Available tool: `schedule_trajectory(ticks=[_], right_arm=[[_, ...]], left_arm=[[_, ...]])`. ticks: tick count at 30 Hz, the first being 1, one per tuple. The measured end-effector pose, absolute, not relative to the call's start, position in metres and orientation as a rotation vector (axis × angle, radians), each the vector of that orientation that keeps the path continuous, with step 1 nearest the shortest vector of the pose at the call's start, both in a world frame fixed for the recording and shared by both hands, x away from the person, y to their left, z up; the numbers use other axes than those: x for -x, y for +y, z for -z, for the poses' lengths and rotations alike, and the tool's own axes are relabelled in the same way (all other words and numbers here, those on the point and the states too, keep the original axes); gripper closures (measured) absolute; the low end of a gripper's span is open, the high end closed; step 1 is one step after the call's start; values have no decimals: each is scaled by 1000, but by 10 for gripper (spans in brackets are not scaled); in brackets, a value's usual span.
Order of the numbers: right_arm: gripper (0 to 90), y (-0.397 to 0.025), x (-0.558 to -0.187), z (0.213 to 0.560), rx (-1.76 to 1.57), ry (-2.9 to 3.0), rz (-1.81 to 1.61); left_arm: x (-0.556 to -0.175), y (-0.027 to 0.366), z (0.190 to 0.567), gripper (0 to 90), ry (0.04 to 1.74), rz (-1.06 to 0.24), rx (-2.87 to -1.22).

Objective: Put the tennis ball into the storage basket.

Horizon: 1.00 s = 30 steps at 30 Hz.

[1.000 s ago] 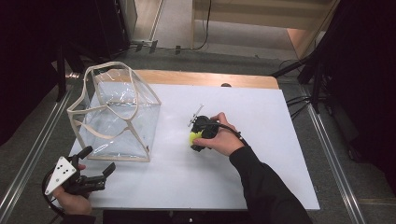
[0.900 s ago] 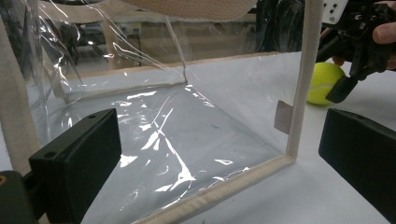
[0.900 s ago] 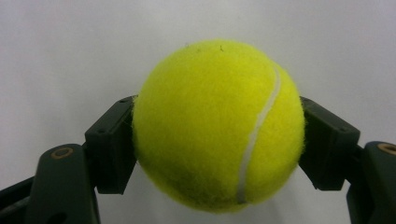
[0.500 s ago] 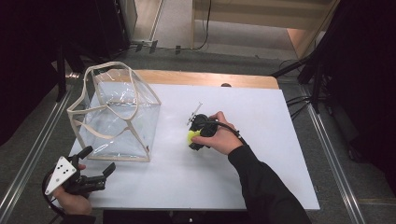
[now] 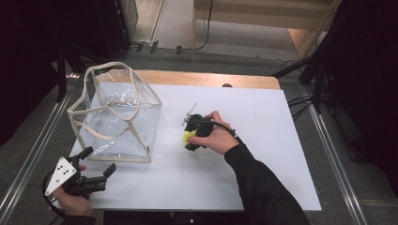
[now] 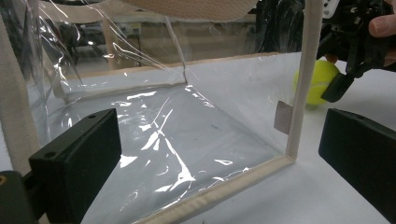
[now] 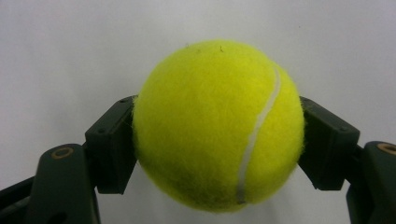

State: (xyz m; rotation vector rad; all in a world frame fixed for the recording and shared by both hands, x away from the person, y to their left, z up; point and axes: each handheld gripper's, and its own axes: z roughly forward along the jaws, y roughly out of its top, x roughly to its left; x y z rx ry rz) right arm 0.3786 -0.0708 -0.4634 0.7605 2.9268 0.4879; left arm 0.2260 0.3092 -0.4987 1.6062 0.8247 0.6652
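The right gripper (image 5: 191,138) sits near the middle of the white table (image 5: 263,154), its jaws clamped on a yellow tennis ball (image 7: 218,125), one pad pressed against each side. In the high view the ball (image 5: 188,137) shows as a small bright patch at about 9 o'clock from the right hand (image 5: 217,137), which covers most of the gripper's body; whether the ball touches the tabletop or is lifted clear of it cannot be told. In the right gripper view the ball hides the inner faces of both jaws, and its lower edge reaches almost to the bottom of the frame. The left gripper (image 5: 101,165) is at the table's 7 o'clock corner, jaws wide apart with nothing between them, aimed at the near corner of a clear plastic bag (image 5: 117,123) with cream fabric trim. In the left gripper view the bag (image 6: 177,140) stands open just ahead of the jaws; glare streaks its film, and its corner strip cuts across the ball (image 6: 322,79) beyond, hiding part of it.
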Motion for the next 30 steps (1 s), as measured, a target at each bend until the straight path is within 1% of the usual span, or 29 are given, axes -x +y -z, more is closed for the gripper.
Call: schedule_trajectory(ticks=[30], right_arm=[[227, -23, -379, 447, -619, 2971, -545]], left_arm=[[-226, 309, 498, 0, 826, -659, -1607]])
